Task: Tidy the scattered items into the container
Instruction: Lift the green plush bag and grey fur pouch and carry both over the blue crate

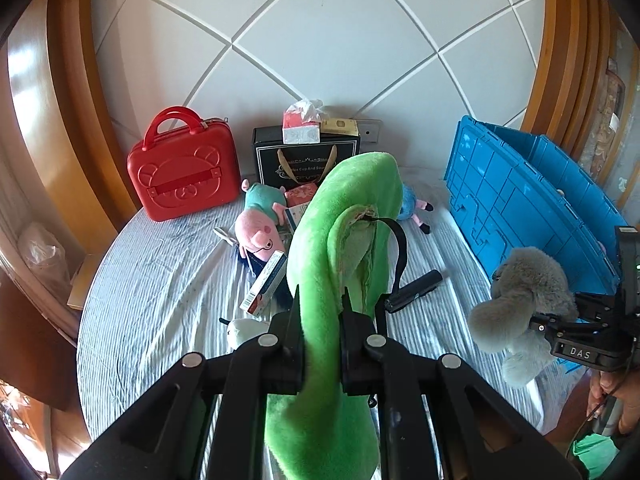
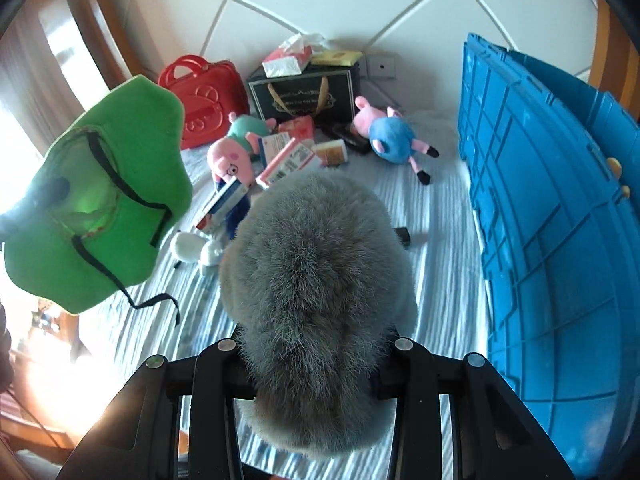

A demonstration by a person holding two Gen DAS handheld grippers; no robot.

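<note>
Green plush fabric (image 1: pixel 340 240) fills the middle of the left wrist view, pinched between the two black fingers of the left tongs (image 1: pixel 320 312), which are clenched tight on it near the lower centre of the frame. It rises from the grip toward the upper middle, with a black strap (image 1: pixel 400 252) looping off its right side.

At the right edge of the same view, the right tongs (image 1: pixel 536 326) grasp a grey furry toy (image 1: pixel 520 300), held clear of the bed. In the right wrist view that grey toy (image 2: pixel 316 272) fills the lower centre, squeezed between the tongs' fingers, while the green plush (image 2: pixel 104 196) hangs at the left of the frame.

A blue crate (image 1: pixel 520 200) stands on the bed at the right of both views, just beyond the grey toy and apart from both tongs.

Scattered on the striped bedsheet (image 1: pixel 160 300) in the middle distance lie a pink pig toy in a teal shirt (image 1: pixel 260 220), a pig toy in blue (image 2: pixel 388 132), several small cartons (image 2: pixel 288 160), and a white soft toy (image 2: pixel 192 248). Behind them, against the wall, sit a red case (image 1: pixel 184 172) at the left and a black gift bag (image 1: pixel 304 160) topped with a tissue pack (image 1: pixel 302 124).
</note>
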